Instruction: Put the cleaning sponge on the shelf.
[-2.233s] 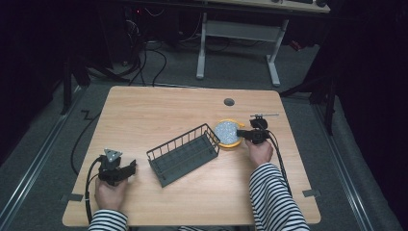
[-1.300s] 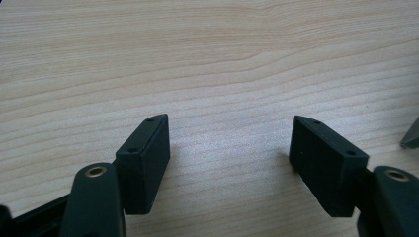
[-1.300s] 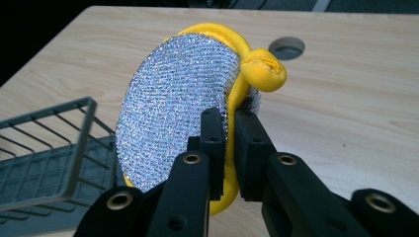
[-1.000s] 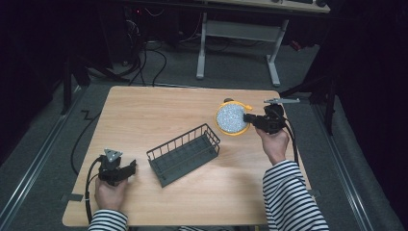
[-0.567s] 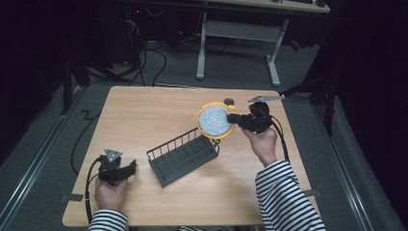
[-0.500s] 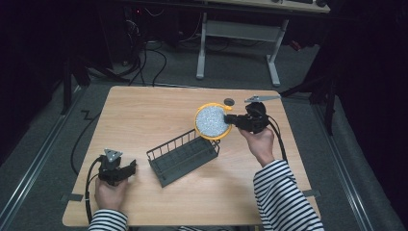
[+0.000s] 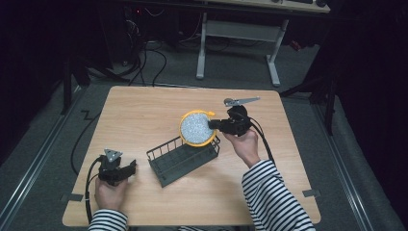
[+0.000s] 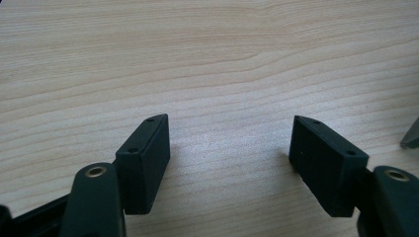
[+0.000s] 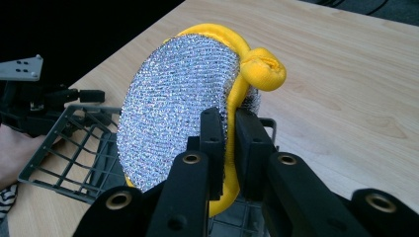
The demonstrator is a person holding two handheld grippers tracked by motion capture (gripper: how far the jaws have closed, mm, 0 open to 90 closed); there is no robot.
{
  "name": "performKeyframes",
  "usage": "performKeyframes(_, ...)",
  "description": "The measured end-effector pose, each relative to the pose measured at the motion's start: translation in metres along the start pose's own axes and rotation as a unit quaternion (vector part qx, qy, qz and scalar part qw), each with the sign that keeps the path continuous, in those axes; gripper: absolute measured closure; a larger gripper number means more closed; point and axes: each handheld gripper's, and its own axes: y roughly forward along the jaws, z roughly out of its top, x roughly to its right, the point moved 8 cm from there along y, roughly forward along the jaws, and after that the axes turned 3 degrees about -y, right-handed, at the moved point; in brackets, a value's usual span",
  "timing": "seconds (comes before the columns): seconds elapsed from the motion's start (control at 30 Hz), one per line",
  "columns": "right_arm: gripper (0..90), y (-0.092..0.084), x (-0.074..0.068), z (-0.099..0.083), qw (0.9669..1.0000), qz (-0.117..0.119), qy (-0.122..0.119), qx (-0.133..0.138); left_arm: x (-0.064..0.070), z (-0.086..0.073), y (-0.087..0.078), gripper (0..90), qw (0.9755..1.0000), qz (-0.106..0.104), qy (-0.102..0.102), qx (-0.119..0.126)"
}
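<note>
**Scrubber carried over to the wire basket**

The scrubber is off the far right of the table now and has travelled left in the right hand, arriving above the basket's right end — the left hand hasn't budged. The right gripper has its jaws pressed together on the yellow rim of the round scouring pad, which it holds on edge, the silvery mesh face turned outward and the knotted yellow loop up top. In the right gripper view the pad hangs just over the dark wire basket, not yet inside it.

By the look of it, this is the carry stage with the drop still to come. The next move likely calls for lowering the pad between the basket's wires and then parting the jaws — tilted as it is, the pad could catch the near rim.

Over on the near left, the left gripper rests on the wooden table, jaws wide apart with nothing between them, well clear of the basket. Nothing stands in the path.
</note>
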Motion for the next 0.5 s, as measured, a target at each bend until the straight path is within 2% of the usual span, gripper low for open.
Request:
performKeyframes(0.27, 83.7, 0.014, -0.005, -0.003, 0.9999, 0.007, -0.006, -0.009, 0.000, 0.000, 0.000, 32.6, 1.0000, 0.000, 0.000, 0.000)
performKeyframes(0.5, 83.5, 0.024, -0.003, -0.009, 0.9996, 0.001, -0.012, -0.027, 0.000, 0.000, 0.000, 32.7, 1.0000, 0.000, 0.000, 0.000)
